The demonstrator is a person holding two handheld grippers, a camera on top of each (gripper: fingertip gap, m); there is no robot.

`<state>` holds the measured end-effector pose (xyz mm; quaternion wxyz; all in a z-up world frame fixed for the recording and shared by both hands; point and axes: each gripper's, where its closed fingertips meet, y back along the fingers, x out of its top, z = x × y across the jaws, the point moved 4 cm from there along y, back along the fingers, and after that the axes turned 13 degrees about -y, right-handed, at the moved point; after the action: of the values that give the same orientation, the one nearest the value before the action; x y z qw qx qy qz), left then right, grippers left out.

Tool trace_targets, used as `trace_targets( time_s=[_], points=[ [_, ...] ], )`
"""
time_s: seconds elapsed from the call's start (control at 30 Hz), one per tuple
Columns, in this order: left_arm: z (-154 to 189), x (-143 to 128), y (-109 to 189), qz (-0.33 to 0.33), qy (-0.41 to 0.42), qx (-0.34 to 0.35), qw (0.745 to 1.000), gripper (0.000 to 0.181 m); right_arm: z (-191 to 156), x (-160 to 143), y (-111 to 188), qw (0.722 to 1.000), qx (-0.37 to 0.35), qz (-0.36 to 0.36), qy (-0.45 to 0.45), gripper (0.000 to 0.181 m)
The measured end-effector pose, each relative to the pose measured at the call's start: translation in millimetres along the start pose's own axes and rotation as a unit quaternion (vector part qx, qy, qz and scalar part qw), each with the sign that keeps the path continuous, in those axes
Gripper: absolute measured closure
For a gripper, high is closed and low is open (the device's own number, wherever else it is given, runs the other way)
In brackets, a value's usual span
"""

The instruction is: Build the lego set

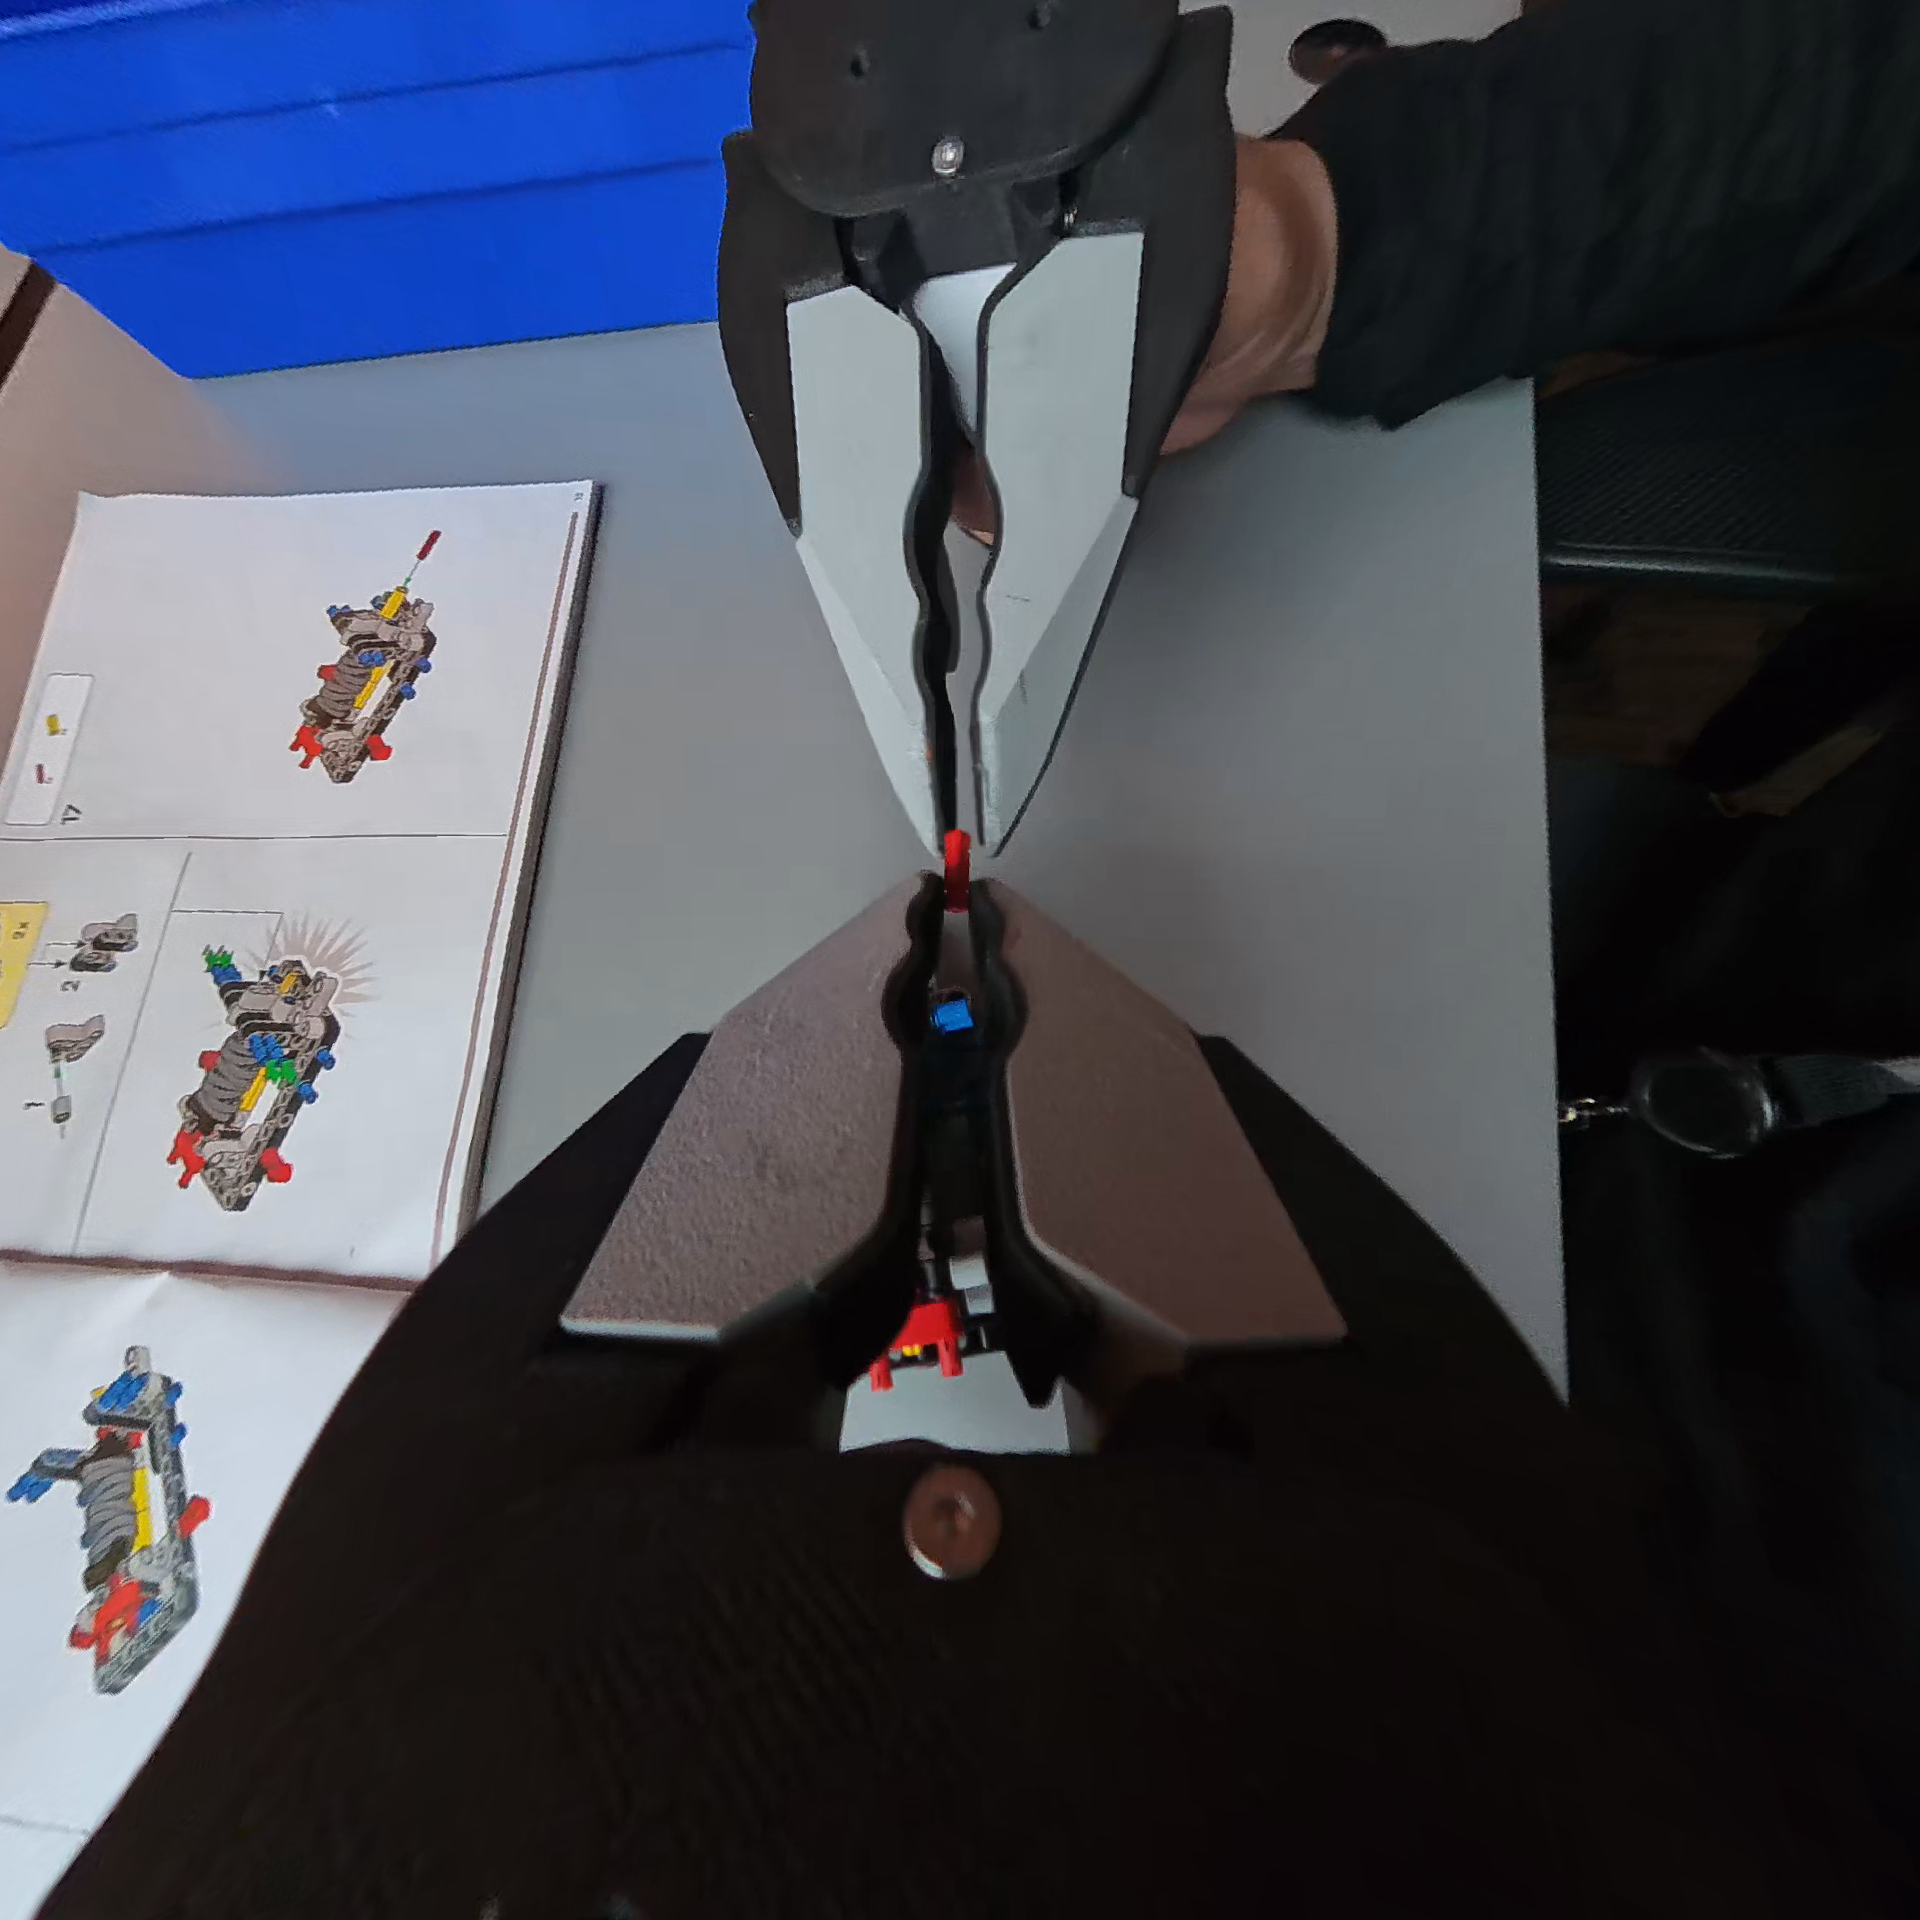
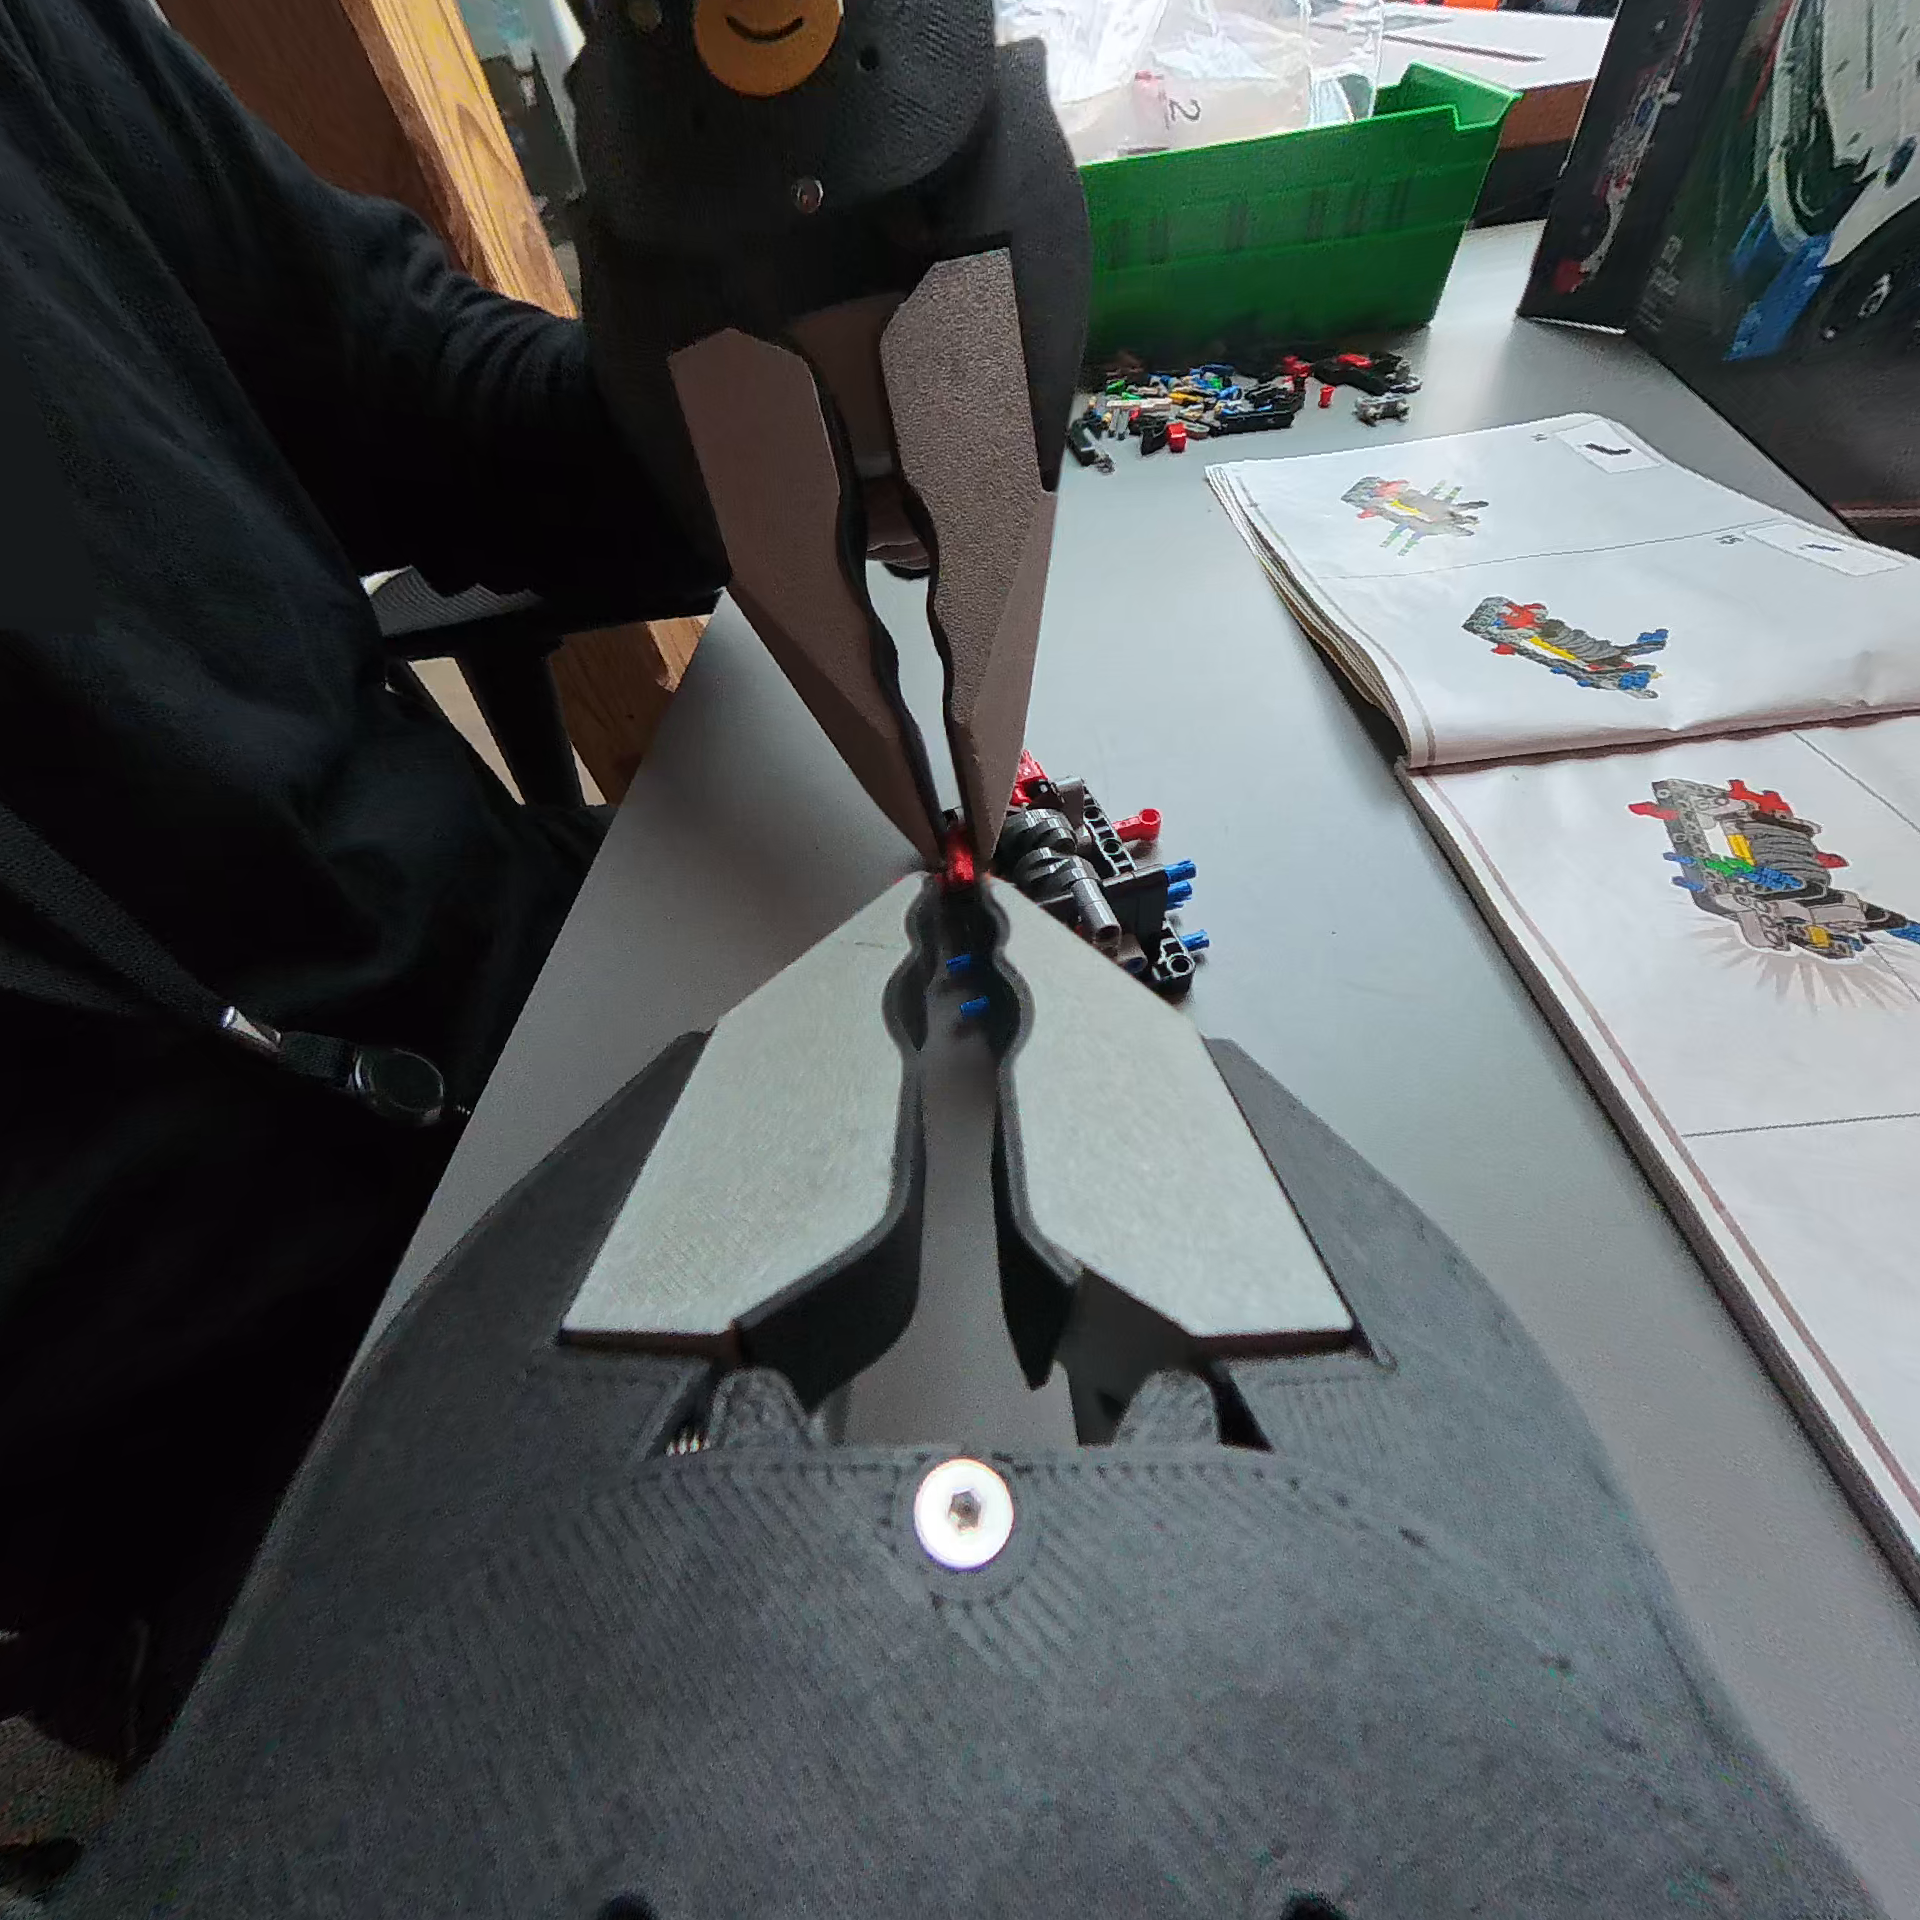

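Between the two pairs of tongs, tip to tip, sits a small red Lego connector piece (image 1: 956, 868). The left gripper (image 1: 954, 902), with brown-faced fingers, has its tips pressed onto the near end of that piece; the right gripper (image 2: 958, 891), with grey-faced fingers, pinches the same piece from the opposite side, its tips drawn almost together. Both hang above a smooth grey tabletop (image 2: 1299, 1039).

Just beyond and below the meeting tips, in the right wrist view, lies the partly built grey and black Lego assembly with blue pins and red ends (image 2: 1101, 883), resting on the table. To the right of it spreads an open white instruction booklet with coloured build drawings (image 2: 1662, 831). Farther off, past the left gripper's body, a loose heap of small mixed-colour Lego parts (image 2: 1236, 400) lies in front of a green plastic bin (image 2: 1288, 208), which holds clear plastic bags. A dark printed cardboard box (image 2: 1745, 177) stands at the far right.

In the left wrist view a blue plastic crate (image 1: 364, 177) stands at the table's far left corner, beyond the booklet. A person's black sleeve (image 1: 1610, 197) reaches in behind the right gripper.
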<state>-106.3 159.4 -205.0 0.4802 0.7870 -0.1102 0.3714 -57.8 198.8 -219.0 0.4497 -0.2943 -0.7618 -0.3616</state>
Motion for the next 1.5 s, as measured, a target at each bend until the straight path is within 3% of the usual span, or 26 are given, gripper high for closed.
trace_targets(
  time_s=[0.33, 0.5, 0.8, 0.93, 1.03, 1.2, 1.27, 1.5],
  points=[
    [0.9, -0.2, -3.8, -0.035, -0.024, 0.035, 0.998, 0.179, 3.1, 0.3, -3.1, 1.0, -0.012, 0.002, -0.011, 0.18],
    [-0.5, -0.5, -4.1, -0.031, 0.005, 0.021, 0.999, 0.179, 1.9, 0.1, -3.5, 0.999, -0.042, -0.006, 0.032, 0.18],
    [3.1, -13.8, -11.7, -0.068, 0.042, -0.03, 0.996, 0.179, -0.3, -10.1, -15.2, 0.977, -0.111, -0.104, 0.152, 0.181],
    [0.9, -20.2, 0.4, -0.054, 0.084, -0.039, 0.994, 0.159, 11.3, -15.4, -12.1, 0.969, -0.126, -0.139, 0.16, 0.181],
    [-5.2, -48.0, 8.1, -0.099, 0.092, -0.024, 0.99, 0.155, 25.6, -18.9, -0.3, 0.973, -0.104, -0.155, 0.138, 0.181],
    [-1.1, -71.3, -2.5, -0.136, 0.114, -0.068, 0.982, 0.15, 46.9, -25.2, -4.6, 0.976, -0.054, -0.173, 0.117, 0.181],
    [-0.5, -76.5, -6.9, -0.147, 0.1, -0.075, 0.981, 0.159, 50.1, -26.9, -7.7, 0.974, -0.04, -0.182, 0.128, 0.181],
    [-3.4, -78.2, -8.2, -0.119, 0.105, -0.08, 0.984, 0.16, 52.6, -32.1, -9.4, 0.977, 0.006, -0.194, 0.085, 0.181]
  ],
)
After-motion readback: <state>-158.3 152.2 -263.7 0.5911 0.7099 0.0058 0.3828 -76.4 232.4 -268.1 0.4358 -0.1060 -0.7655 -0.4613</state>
